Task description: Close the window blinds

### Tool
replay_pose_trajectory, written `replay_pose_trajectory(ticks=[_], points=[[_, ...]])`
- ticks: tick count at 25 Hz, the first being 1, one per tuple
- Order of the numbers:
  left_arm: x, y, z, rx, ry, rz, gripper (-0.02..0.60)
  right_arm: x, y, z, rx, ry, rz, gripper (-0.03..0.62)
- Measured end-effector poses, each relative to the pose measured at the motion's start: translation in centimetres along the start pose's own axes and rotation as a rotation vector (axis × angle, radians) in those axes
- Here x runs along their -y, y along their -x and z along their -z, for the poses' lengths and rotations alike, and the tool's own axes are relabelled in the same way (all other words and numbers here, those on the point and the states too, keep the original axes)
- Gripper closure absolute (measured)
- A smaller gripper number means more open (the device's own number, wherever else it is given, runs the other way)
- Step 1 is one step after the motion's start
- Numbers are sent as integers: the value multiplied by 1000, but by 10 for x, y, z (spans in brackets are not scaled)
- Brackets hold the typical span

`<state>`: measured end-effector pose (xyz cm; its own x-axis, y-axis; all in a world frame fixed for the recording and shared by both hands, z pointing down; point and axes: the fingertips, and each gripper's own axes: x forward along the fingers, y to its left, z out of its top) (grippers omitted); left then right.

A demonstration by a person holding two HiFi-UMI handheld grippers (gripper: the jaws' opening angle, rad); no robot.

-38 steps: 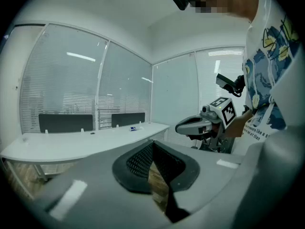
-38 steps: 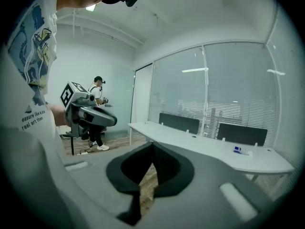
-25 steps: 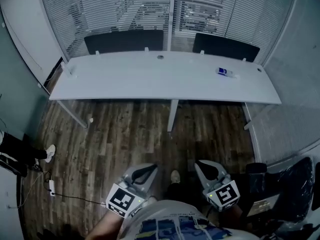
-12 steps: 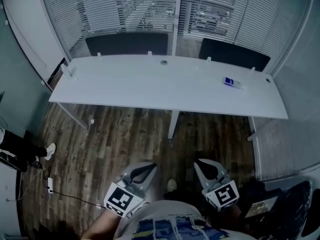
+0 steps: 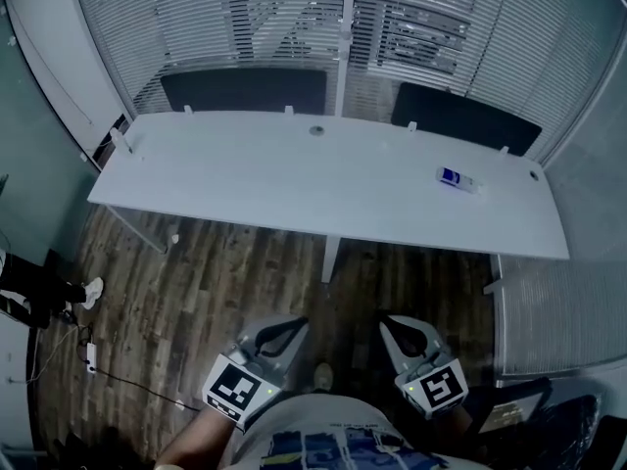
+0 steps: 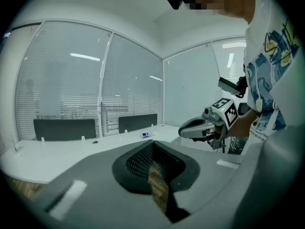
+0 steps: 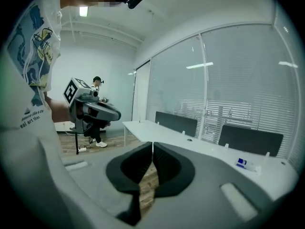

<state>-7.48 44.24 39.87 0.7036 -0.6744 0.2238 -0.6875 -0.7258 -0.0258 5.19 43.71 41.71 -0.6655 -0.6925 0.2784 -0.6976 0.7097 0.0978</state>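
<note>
Left gripper [image 5: 282,329] and right gripper [image 5: 404,327], both closed on nothing, hang before the desk [image 5: 245,179], blinds [image 5: 225,23] behind it: light, easily bent slats [image 5: 137,37], likely best worked by a cord I cannot make out.

You have no words or numbers that can be read in any view. The cubes on your left gripper [image 5: 289,329] and right gripper [image 5: 397,329] carry only black-and-white square patterns. The lettering on your shirt [image 7: 33,80], at the left, is too small. So is the blue-and-white packet's [image 5: 457,178] label, right of centre.
</note>
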Motion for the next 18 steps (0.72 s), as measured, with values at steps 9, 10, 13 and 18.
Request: replay_pose_trajectory(ticks=[9, 10, 13, 18], points=[[-19, -36, -9, -12, 31, -28, 574, 35, -21, 8, -15, -10, -23, 586], [-22, -37, -9, -14, 34, -31, 574, 35, -25, 8, -17, -11, -30, 586], [-31, -41, -3, -16, 26, -39, 574, 33, -34, 9, -23, -10, -51, 586], [-50, -60, -9, -9, 39, -34, 574, 51, -49, 7, -27, -7, -35, 582]])
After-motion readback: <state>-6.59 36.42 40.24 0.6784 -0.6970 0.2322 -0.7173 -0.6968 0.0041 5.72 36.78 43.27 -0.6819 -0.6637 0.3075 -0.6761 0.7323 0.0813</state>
